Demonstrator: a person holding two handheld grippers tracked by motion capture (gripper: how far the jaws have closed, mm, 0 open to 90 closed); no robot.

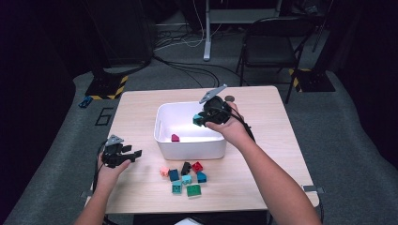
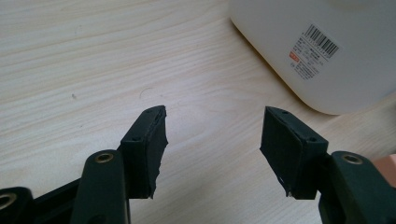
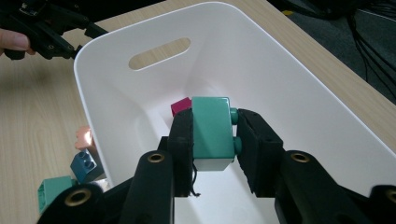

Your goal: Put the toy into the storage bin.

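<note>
At the left of the table (image 1: pixel 141 101), the left gripper (image 1: pixel 133 154) rests low on the wood with its jaws apart and nothing between them; in the left gripper view the pads frame bare tabletop, with the bin (image 2: pixel 327 56) off to one side. No risk there now, though if it moves in for the next piece it has to reach past the bin's corner, and a careless sweep could nudge the bin.

Next comes the loose pile in front of the bin: a pink brick (image 1: pixel 164 171), a blue brick (image 1: pixel 174 175), a black brick (image 1: pixel 186 168), a red brick (image 1: pixel 197 166) and a green brick (image 1: pixel 193 190), packed close. A gripper coming down wide could knock neighbours about or pinch two at once.

Then the bin itself, with a magenta brick (image 1: pixel 175 138) lying on its floor.

Over it, the right gripper (image 1: pixel 199 119) is clamped on a teal brick (image 3: pixel 212 133), held above the bin's inside. The grip looks off-centre (the studs press against one pad, the smooth face against the other), so the brick could twist or slip out. Released from this height, it might bounce, strike the magenta brick, or hop the rim (image 3: pixel 327 88); lowering first would seem safer.
</note>
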